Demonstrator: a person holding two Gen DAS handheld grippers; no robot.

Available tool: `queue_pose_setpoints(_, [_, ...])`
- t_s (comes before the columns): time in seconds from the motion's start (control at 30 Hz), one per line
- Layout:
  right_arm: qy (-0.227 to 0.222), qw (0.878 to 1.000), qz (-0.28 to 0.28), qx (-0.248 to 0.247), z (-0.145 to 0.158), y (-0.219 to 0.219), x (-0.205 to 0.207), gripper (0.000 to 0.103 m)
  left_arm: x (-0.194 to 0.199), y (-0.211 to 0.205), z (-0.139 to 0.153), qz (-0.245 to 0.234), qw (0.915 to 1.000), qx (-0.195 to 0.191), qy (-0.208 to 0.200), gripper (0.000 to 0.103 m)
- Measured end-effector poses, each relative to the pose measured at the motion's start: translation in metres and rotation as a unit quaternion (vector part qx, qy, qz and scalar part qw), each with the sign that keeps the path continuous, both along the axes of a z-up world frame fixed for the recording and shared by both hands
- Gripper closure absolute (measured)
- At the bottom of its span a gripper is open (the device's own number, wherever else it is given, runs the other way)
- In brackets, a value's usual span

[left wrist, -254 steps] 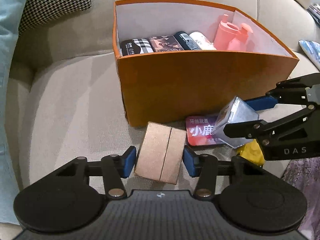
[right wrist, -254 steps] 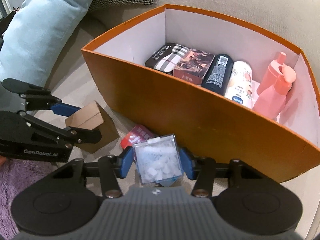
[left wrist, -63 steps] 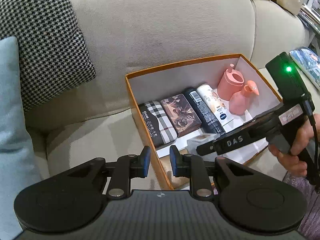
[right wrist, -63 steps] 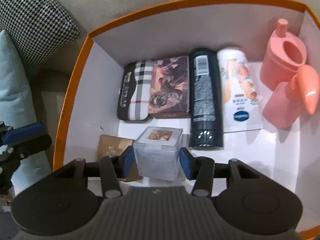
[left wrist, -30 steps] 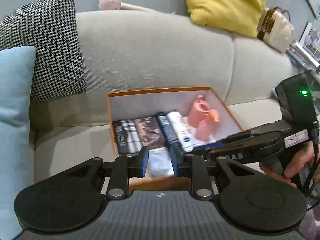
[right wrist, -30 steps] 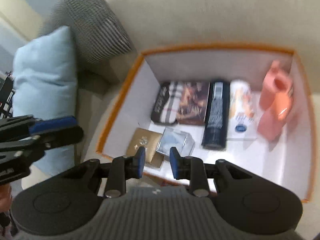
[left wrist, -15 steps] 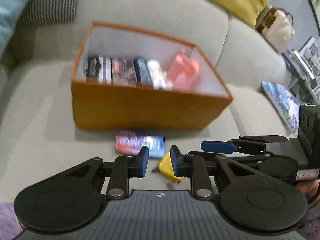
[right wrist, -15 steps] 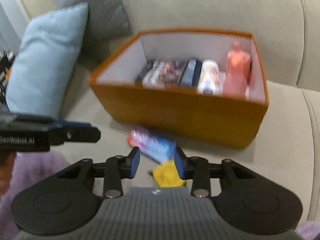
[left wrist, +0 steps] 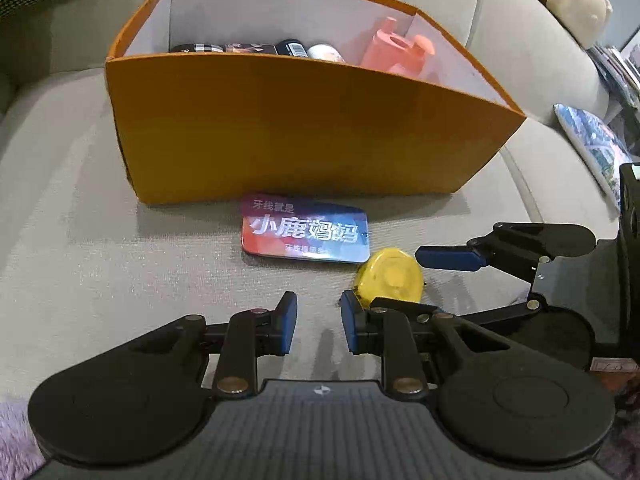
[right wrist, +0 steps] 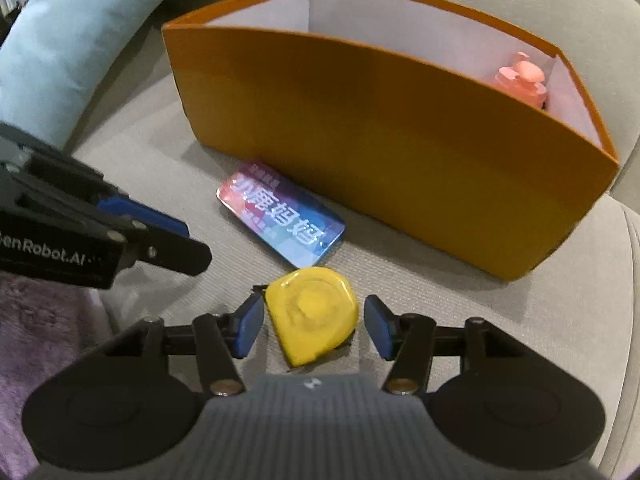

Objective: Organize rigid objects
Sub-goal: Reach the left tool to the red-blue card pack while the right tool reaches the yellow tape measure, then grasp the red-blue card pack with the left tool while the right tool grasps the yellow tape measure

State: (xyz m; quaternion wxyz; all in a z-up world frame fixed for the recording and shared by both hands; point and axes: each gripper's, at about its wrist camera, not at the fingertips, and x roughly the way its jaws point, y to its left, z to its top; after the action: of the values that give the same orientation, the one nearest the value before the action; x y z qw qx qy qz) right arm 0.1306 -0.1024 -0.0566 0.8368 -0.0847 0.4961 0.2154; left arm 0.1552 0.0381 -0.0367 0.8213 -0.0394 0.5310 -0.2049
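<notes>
A grey sofa seat (left wrist: 100, 208) fills both views, with an orange box (left wrist: 304, 136) standing on it against the backrest and a pale blue cushion (right wrist: 68, 40) off to one side.

Both grippers tilt steeply down toward the seat in front of the box. The right gripper (right wrist: 314, 326) hangs low over a yellow tape measure (right wrist: 314, 312), which lies flat on the seat between its blue fingers (right wrist: 250, 328). Its jaws have just been opening and now stand apart, one finger just beside each flank of the tape measure; the left one looks close enough to touch it, though the blur leaves that unsure.

The left gripper (left wrist: 318, 328) points at bare fabric, its fingers (left wrist: 286, 322) only a little apart with nothing between them. In its view the tape measure (left wrist: 390, 278) sits just ahead of its right finger, and the right gripper (left wrist: 420, 280) reaches in from the right edge, one blue finger beyond the tape measure and one on the near side.

A flat red-and-blue tin (left wrist: 306, 234) lies ahead of both sets of fingertips, between them and the box wall, its near corner just beside the tape measure. Inside the box, beyond the tin, a pink bottle (left wrist: 394, 50) and a row of packs (left wrist: 256, 47) show above the front wall.
</notes>
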Motion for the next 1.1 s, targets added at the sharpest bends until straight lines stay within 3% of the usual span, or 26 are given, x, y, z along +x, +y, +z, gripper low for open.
queue_pose_setpoints(0.23, [0.011,1.0,-0.008,0.012,-0.006,-0.005,0.005,0.049,0.006,-0.011,-0.002,-0.022,0.9989,0.034,-0.022,0.061])
queue_pose_setpoints(0.37, [0.011,0.999,-0.047,-0.001,-0.004,-0.021,0.009,0.049,0.011,-0.013,-0.003,-0.02,0.9969,0.062,-0.044,0.046])
queue_pose_setpoints(0.47, [0.009,0.997,-0.079,0.004,-0.002,-0.031,0.015,0.049,0.021,-0.01,-0.008,-0.003,0.9978,0.051,-0.041,0.041])
queue_pose_setpoints(0.6, [0.001,0.996,-0.091,-0.006,-0.002,-0.029,0.021,0.049,0.038,-0.002,-0.016,0.055,0.9978,0.022,-0.03,0.041])
queue_pose_setpoints(0.73, [-0.004,0.996,-0.092,0.004,-0.003,-0.026,0.023,0.049,0.049,-0.003,-0.024,0.065,0.9974,0.023,-0.021,0.041])
queue_pose_setpoints(0.83, [-0.007,0.996,-0.086,0.009,-0.003,-0.026,0.021,0.049,0.046,-0.004,-0.025,0.053,0.9985,0.005,-0.007,0.051])
queue_pose_setpoints(1.1, [0.005,0.997,-0.079,0.004,-0.006,-0.026,0.019,0.049,0.009,-0.009,-0.025,0.0,0.9982,0.013,0.059,0.055])
